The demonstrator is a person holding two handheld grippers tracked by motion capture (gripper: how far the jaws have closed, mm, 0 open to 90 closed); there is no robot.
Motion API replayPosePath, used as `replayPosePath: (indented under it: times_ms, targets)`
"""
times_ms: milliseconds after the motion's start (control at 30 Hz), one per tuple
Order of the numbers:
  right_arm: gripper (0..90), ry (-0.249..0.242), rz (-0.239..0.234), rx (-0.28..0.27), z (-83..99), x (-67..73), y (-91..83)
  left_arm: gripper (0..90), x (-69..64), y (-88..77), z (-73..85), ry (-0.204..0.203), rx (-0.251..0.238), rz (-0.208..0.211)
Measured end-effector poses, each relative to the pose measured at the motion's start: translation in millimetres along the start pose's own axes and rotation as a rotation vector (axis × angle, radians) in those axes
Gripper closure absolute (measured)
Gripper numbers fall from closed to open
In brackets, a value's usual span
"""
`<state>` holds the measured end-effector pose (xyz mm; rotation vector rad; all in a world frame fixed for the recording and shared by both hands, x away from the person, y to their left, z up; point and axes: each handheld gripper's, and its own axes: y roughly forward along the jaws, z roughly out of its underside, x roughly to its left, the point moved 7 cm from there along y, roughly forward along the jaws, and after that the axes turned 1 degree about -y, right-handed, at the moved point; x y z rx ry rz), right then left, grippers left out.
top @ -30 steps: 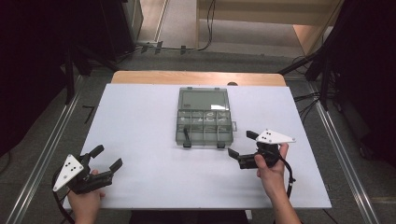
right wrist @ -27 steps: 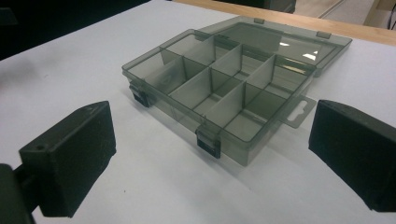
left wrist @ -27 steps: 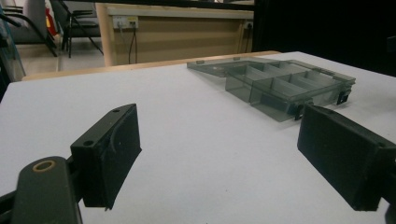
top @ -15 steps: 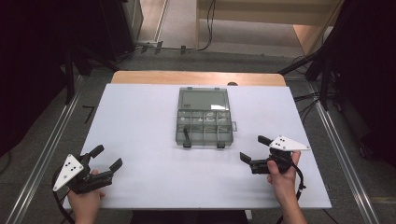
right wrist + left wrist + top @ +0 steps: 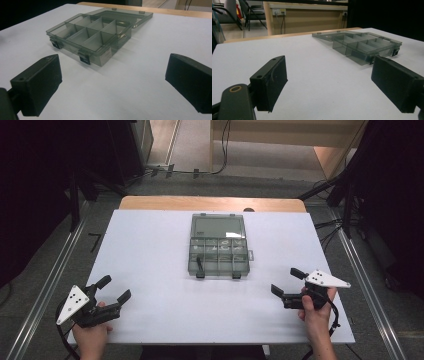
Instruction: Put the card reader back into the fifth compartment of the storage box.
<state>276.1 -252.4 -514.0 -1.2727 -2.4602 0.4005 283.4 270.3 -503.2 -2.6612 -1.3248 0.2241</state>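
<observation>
Smoky transparent compartment box (image 5: 218, 246) lying open near the middle of the white tabletop (image 5: 150, 245), toward the far side, lid folded flat away from the person and two dark latches on the near edge. Divided tray in two rows of compartments (small pale items in some of the far row, too small to identify). Left tongs (image 5: 114, 289) low over the near left corner of the tabletop, held in the left hand (image 5: 92, 332), jaws spread wide with nothing between them, pointing up and to the right toward the box. Right tongs (image 5: 287, 282) near the near right edge, held in the right hand (image 5: 315, 312), jaws likewise wide apart and empty, aimed leftward. Both well apart from the box. Seen from the left tongs view, box (image 5: 362, 45) ahead and to the right; from the right tongs view, box (image 5: 97, 32) ahead and slightly left, latches facing the camera. Wooden strip along the far table edge.
</observation>
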Motion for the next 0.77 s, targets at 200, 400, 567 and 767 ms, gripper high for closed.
replayPosePath:
  times_ms: [200, 400, 567, 767]
  targets:
    - [0.0, 0.01, 0.019, -0.02, 6.7, -10.4, -10.6, 13.9, 0.0, 0.2, -0.2, -0.003, -0.005, 0.003]
    - [0.0, 0.017, 0.044, -0.038, 14.0, -19.8, -21.6, 13.9, 0.4, -0.6, -0.4, -0.008, -0.008, 0.008]
    - [0.0, 0.037, 0.053, -0.055, 20.8, -28.6, -31.2, 13.9, 0.6, -1.0, -0.4, -0.009, -0.01, 0.01]
    - [0.0, 0.03, 0.065, -0.038, 34.8, -37.7, -34.3, 13.9, 0.8, -0.2, -0.4, -0.009, -0.007, 0.009]
